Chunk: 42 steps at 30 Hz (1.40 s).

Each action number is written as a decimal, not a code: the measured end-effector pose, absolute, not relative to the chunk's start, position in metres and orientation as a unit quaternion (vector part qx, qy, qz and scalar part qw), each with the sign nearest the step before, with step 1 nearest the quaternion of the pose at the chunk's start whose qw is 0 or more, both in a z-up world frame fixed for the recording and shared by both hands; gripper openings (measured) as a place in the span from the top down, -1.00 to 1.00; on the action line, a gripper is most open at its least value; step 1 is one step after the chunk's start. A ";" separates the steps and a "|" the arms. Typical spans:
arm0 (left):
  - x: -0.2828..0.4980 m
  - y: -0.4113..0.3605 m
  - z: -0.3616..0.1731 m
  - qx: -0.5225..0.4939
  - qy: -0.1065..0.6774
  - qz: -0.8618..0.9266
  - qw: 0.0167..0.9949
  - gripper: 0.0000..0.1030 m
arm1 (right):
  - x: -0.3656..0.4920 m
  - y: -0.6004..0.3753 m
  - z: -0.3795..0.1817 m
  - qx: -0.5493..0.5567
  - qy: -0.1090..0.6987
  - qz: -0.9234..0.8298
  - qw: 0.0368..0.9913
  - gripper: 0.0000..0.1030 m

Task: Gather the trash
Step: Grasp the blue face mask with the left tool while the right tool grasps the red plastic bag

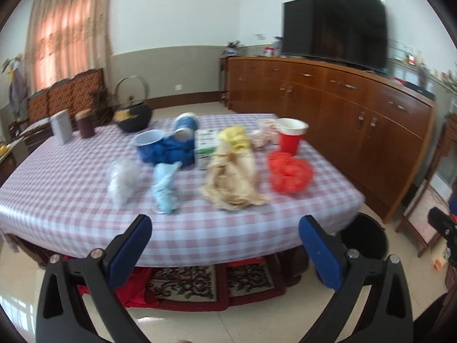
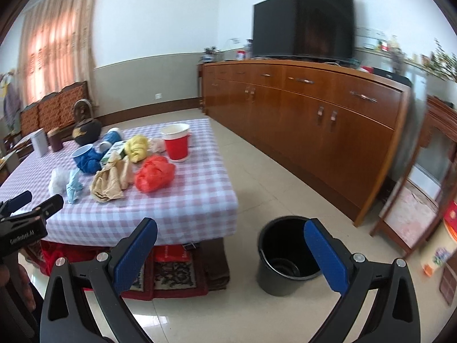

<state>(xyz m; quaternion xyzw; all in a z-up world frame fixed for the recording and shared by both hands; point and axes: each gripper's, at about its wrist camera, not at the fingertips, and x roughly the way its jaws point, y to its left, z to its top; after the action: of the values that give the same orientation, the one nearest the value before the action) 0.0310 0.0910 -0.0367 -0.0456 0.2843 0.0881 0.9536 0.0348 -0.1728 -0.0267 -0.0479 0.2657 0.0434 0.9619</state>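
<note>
Crumpled trash lies on the checked table (image 1: 71, 171): a white wad (image 1: 124, 183), a light blue wad (image 1: 165, 188), tan paper (image 1: 231, 180), a red plastic bag (image 1: 290, 175), a yellow wad (image 1: 234, 137), a blue bag (image 1: 168, 151) and a carton (image 1: 205, 148). A red cup (image 1: 290, 137) and blue cups (image 1: 148, 140) stand behind. A black bin (image 2: 285, 254) stands on the floor right of the table. My left gripper (image 1: 225, 237) is open and empty before the table's near edge. My right gripper (image 2: 231, 245) is open and empty, above the floor beside the bin.
A black teapot (image 1: 134, 117), a brown jar (image 1: 85, 124) and a white box (image 1: 61, 127) stand at the table's far left. A long wooden sideboard (image 2: 314, 120) with a TV (image 2: 302, 20) runs along the right. Rugs (image 2: 171, 271) lie under the table.
</note>
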 end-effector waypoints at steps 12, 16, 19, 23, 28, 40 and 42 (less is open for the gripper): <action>0.087 0.159 -0.080 -0.068 0.317 0.156 0.933 -0.70 | 0.127 -0.092 -0.053 -0.074 0.293 0.150 0.941 -0.50; 0.104 0.168 -0.092 -0.075 0.328 0.163 0.927 -0.64 | 0.159 -0.069 -0.073 -0.087 0.313 0.165 0.931 -0.41; 0.113 0.171 -0.098 -0.080 0.333 0.158 0.926 -0.61 | 0.179 -0.060 -0.086 -0.088 0.328 0.170 0.925 -0.36; 0.126 0.176 -0.108 -0.083 0.342 0.154 0.923 -0.36 | 0.200 -0.055 -0.099 -0.086 0.340 0.172 0.921 -0.35; 0.133 0.183 -0.114 -0.090 0.343 0.153 0.922 0.01 | 0.219 -0.048 -0.110 -0.088 0.354 0.182 0.913 -0.03; 0.128 0.177 -0.094 -0.084 0.325 0.136 0.932 0.55 | 0.209 -0.050 -0.098 -0.086 0.330 0.199 0.919 0.77; 0.126 0.172 -0.085 -0.080 0.319 0.130 0.935 0.55 | 0.202 -0.054 -0.090 -0.079 0.320 0.200 0.923 0.77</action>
<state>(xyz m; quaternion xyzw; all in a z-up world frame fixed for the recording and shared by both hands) 0.1259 0.1720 -0.0850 -0.0803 0.3188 0.1299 0.9354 0.2019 -0.0541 -0.0899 -0.0791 0.3201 0.1998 0.9227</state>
